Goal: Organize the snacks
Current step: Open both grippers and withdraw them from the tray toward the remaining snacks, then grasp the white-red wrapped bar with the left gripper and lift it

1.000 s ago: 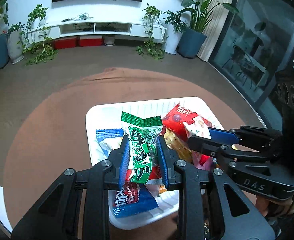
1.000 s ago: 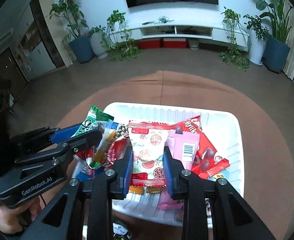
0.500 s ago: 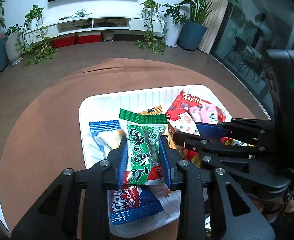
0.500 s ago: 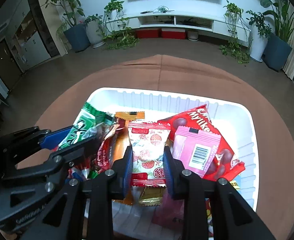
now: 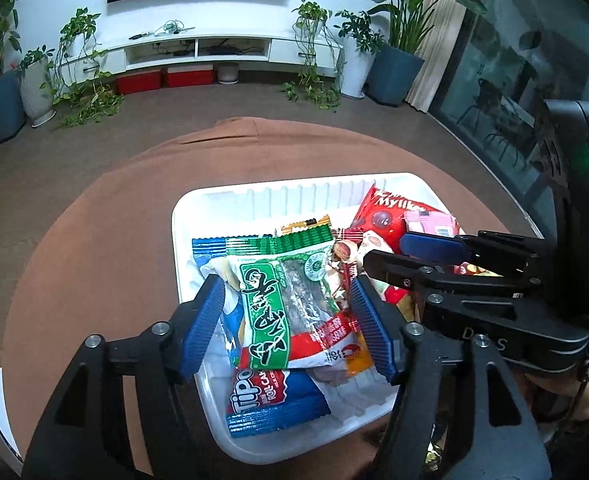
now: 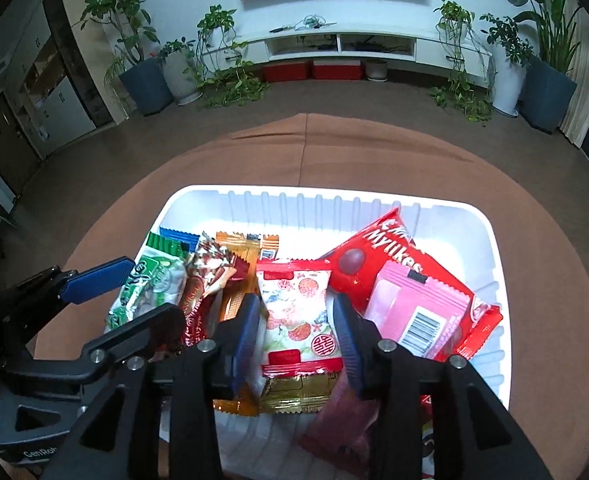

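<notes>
Where both clamped before, left tool (image 5: pixel 286 320) spread, right tool (image 6: pixel 296 334) loosened

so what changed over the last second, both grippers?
The left gripper opened and let go of the green packet, which now lies in the white tray. The right gripper also opened, releasing the floral packet into the tray. Tray and Mylikes bag stayed put.
</notes>
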`<action>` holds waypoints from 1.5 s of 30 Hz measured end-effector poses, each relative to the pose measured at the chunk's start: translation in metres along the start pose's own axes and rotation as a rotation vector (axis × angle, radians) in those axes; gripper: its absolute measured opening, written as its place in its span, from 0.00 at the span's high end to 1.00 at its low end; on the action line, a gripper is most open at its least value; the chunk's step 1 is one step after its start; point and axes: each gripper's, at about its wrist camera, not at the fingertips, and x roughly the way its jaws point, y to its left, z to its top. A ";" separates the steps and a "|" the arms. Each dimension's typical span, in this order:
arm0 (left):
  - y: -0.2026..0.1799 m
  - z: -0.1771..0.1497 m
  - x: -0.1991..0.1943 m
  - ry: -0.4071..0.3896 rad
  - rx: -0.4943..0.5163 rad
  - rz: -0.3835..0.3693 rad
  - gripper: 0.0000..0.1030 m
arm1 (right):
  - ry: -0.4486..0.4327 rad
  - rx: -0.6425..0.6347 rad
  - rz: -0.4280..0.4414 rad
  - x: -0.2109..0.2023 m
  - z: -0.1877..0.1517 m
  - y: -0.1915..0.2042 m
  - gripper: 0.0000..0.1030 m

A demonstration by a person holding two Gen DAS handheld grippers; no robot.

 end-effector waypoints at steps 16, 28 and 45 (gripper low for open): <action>-0.024 -0.016 -0.081 -0.100 -0.007 0.010 0.00 | -0.106 0.031 0.048 -0.062 -0.017 -0.007 0.24; -0.046 -0.101 -0.141 -0.048 -0.053 0.035 0.00 | -0.191 0.094 0.081 -0.126 -0.096 -0.022 0.15; -0.073 -0.177 -0.123 0.119 -0.110 0.115 0.00 | -0.120 0.240 0.148 -0.152 -0.206 -0.039 0.14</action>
